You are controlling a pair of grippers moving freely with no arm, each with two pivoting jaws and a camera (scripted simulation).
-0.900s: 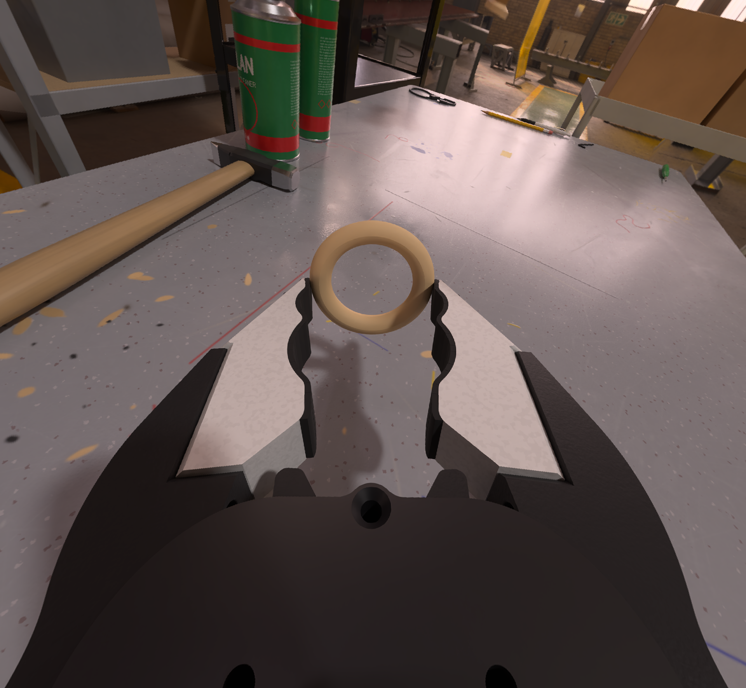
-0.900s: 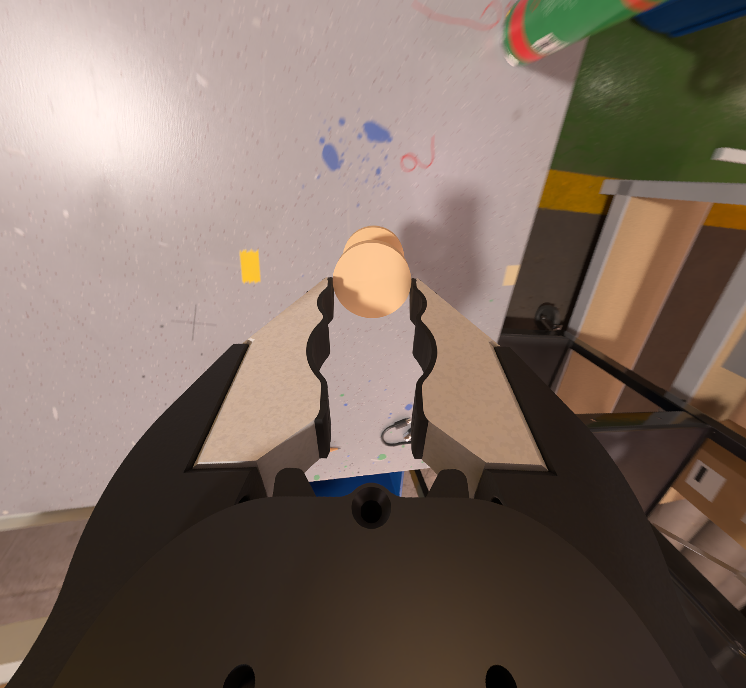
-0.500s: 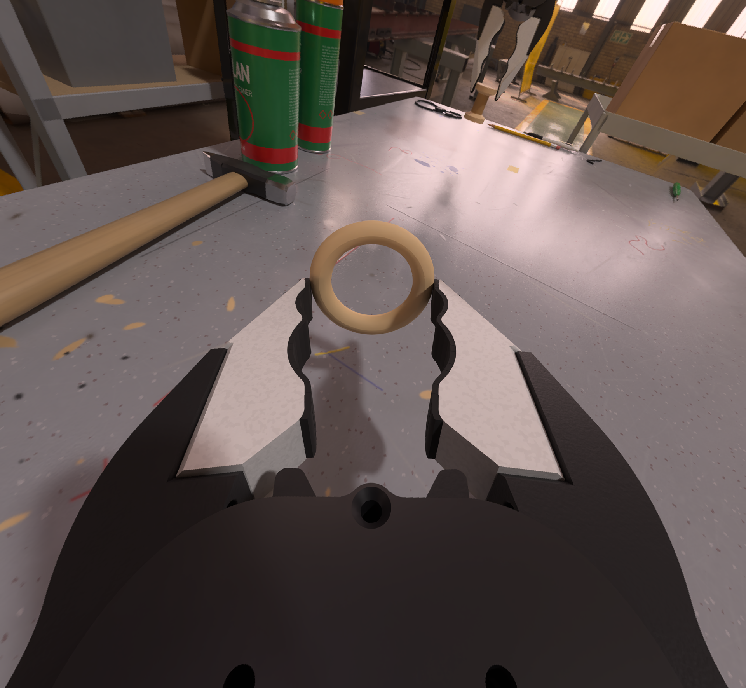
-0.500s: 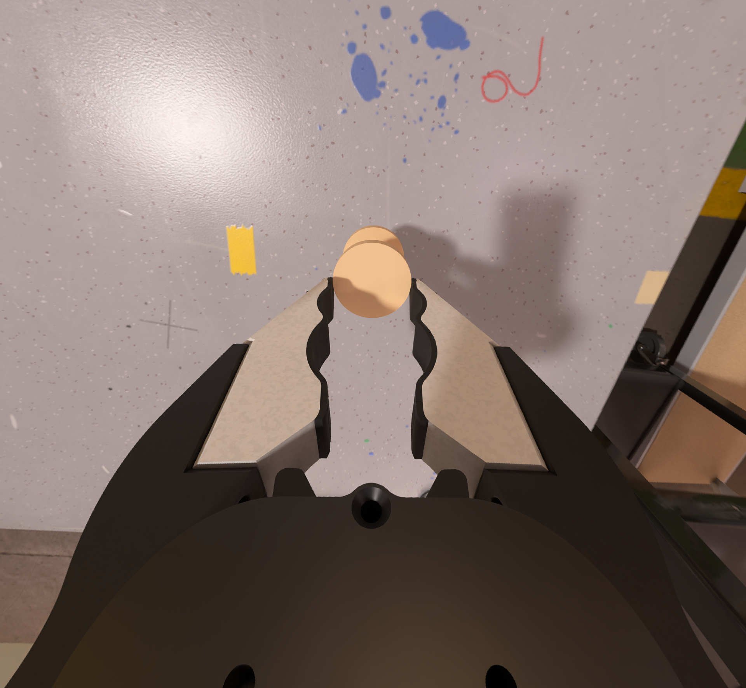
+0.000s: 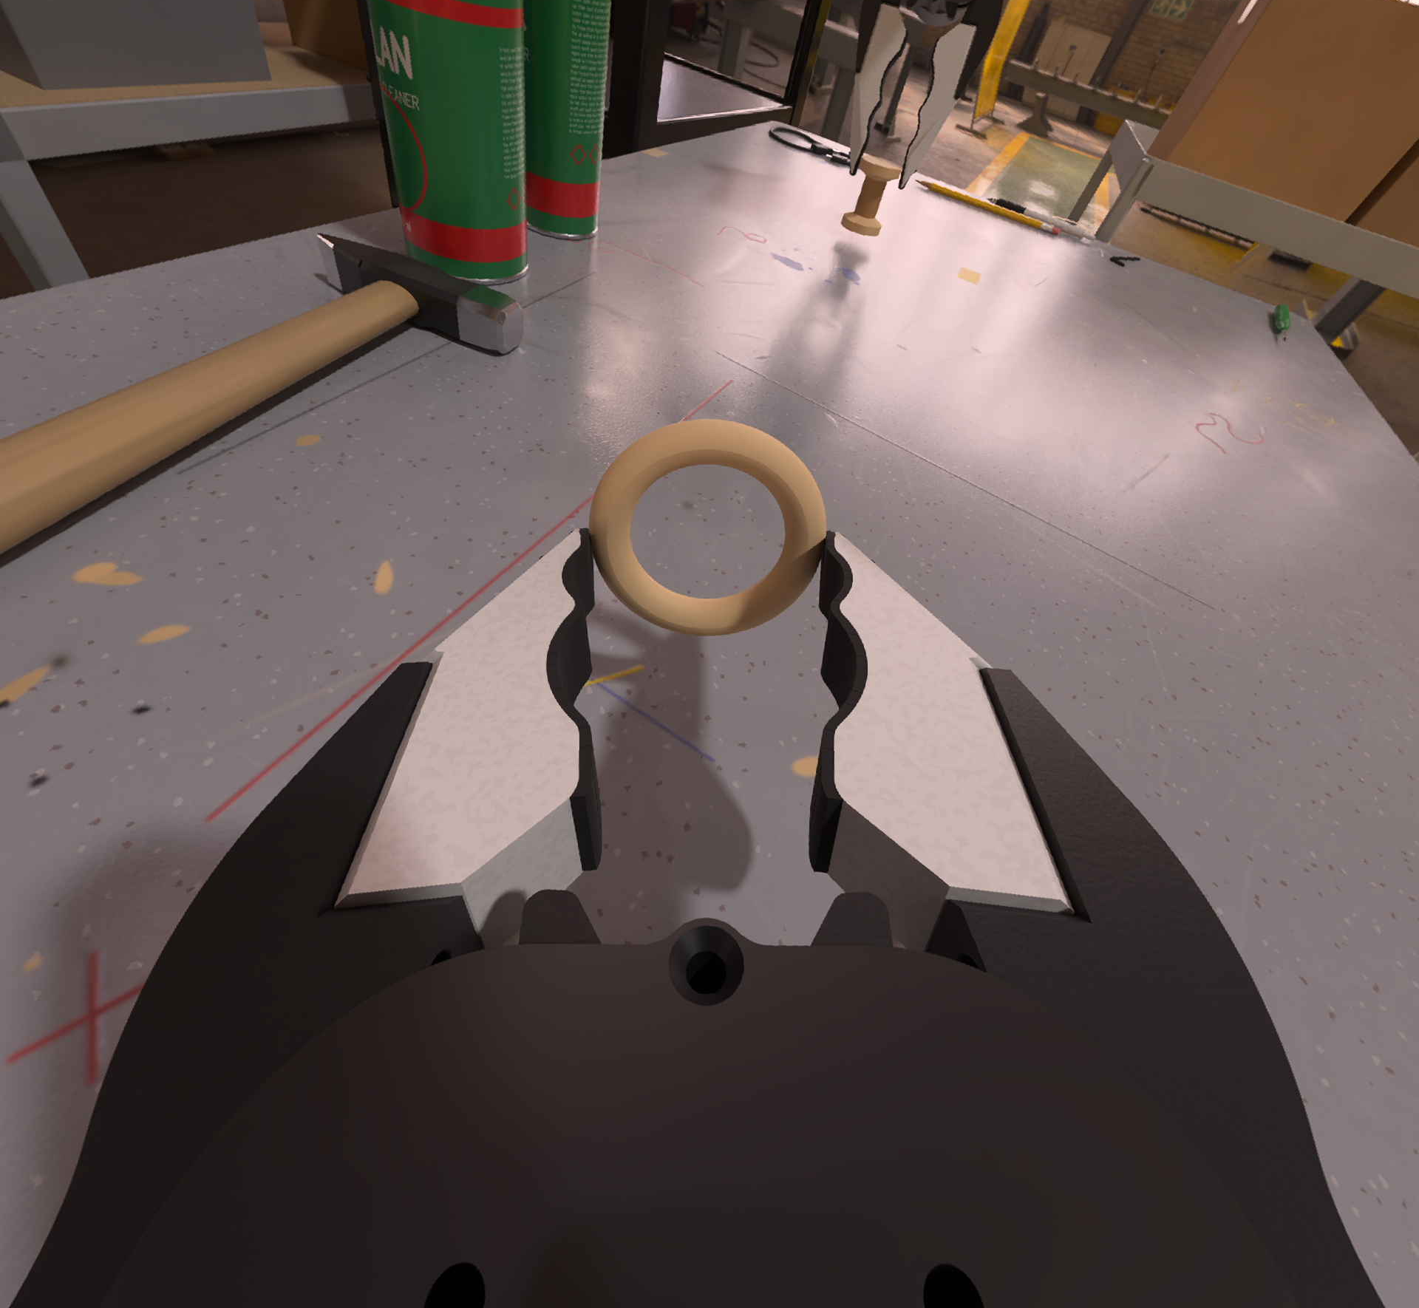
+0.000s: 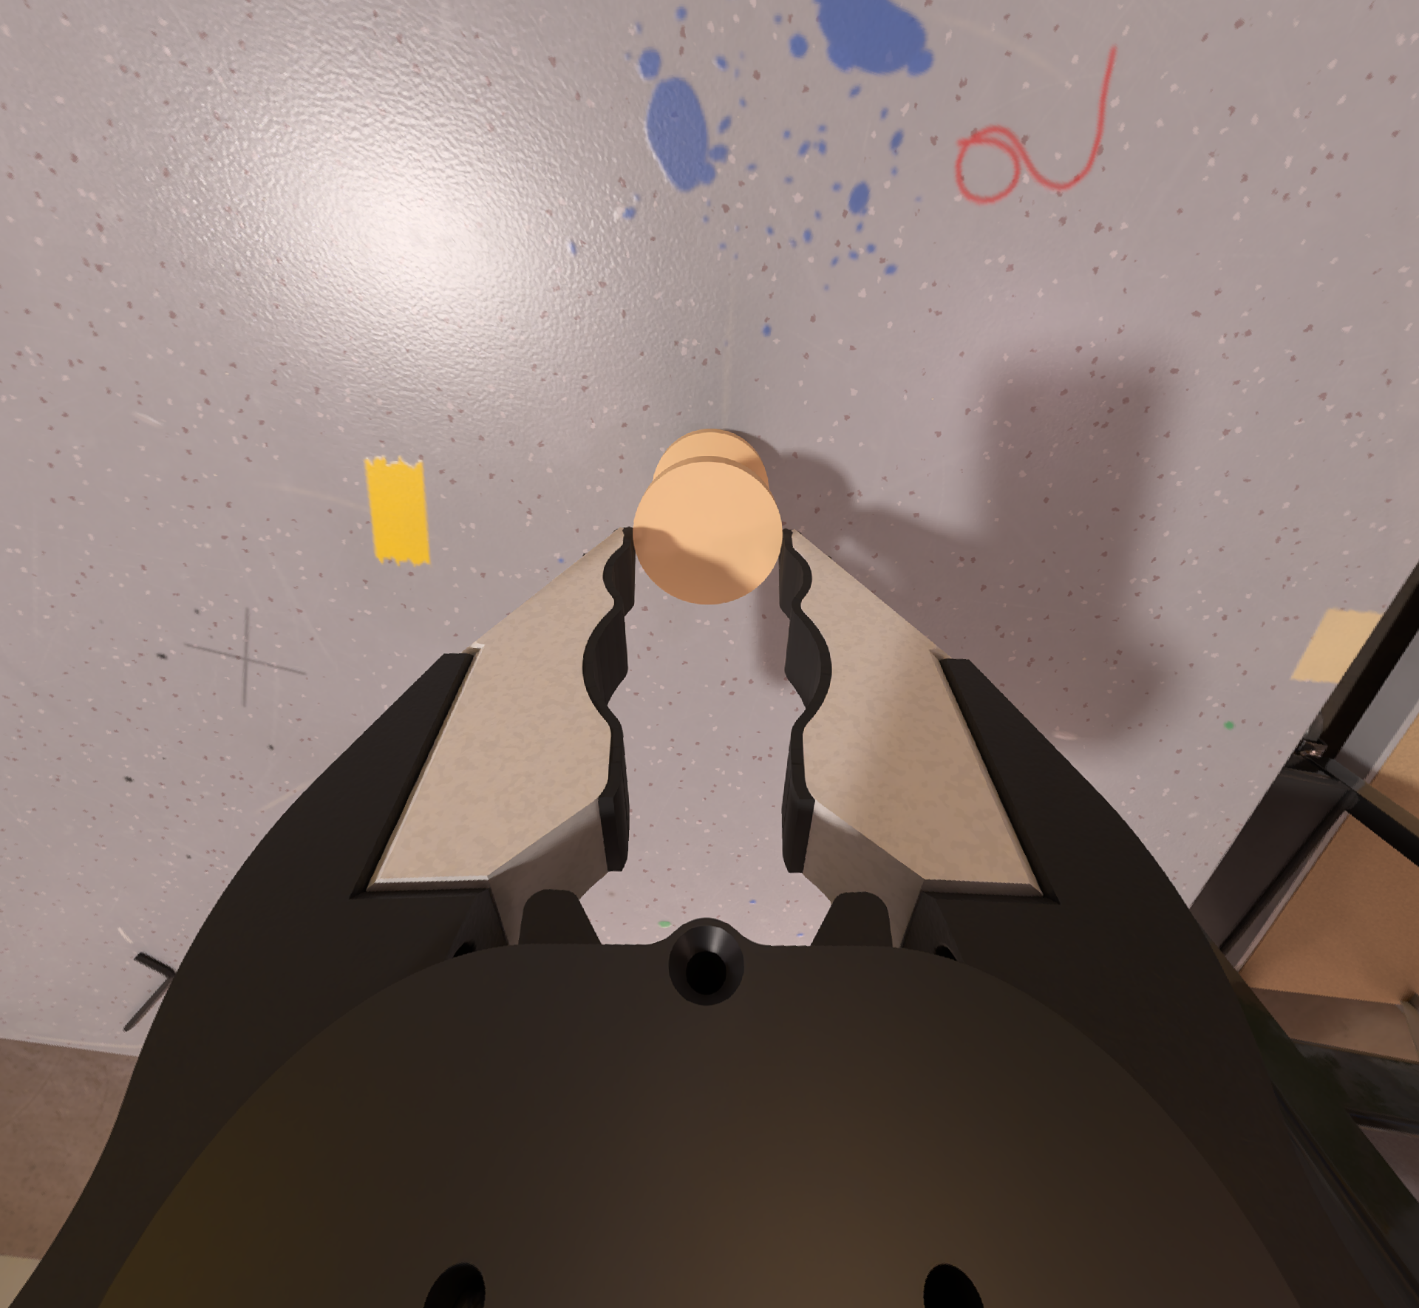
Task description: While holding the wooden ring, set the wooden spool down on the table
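Observation:
My left gripper (image 5: 706, 549) is shut on the wooden ring (image 5: 706, 615), which stands upright between the fingertips a little above the grey table (image 5: 998, 503). My right gripper (image 6: 706, 542) points straight down and is shut on the top flange of the wooden spool (image 6: 706, 549). The spool hangs upright, with its lower flange very close to the table (image 6: 307, 273). I cannot tell whether it touches. The left wrist view shows the right gripper (image 5: 881, 172) and the spool (image 5: 870, 200) at the far end of the table.
Two green spray cans (image 5: 453, 89) (image 5: 564, 66) stand at the far left with a wooden-handled hammer (image 5: 230, 380) lying before them. A pencil (image 5: 990, 204) and a black frame (image 5: 637, 4) are at the back. Yellow tape (image 6: 397, 511) and blue paint spots (image 6: 679, 131) mark the table near the spool.
My right gripper has come down with the spool, and the table is much nearer in its view. My left gripper has moved forward toward the cans, still holding the ring.

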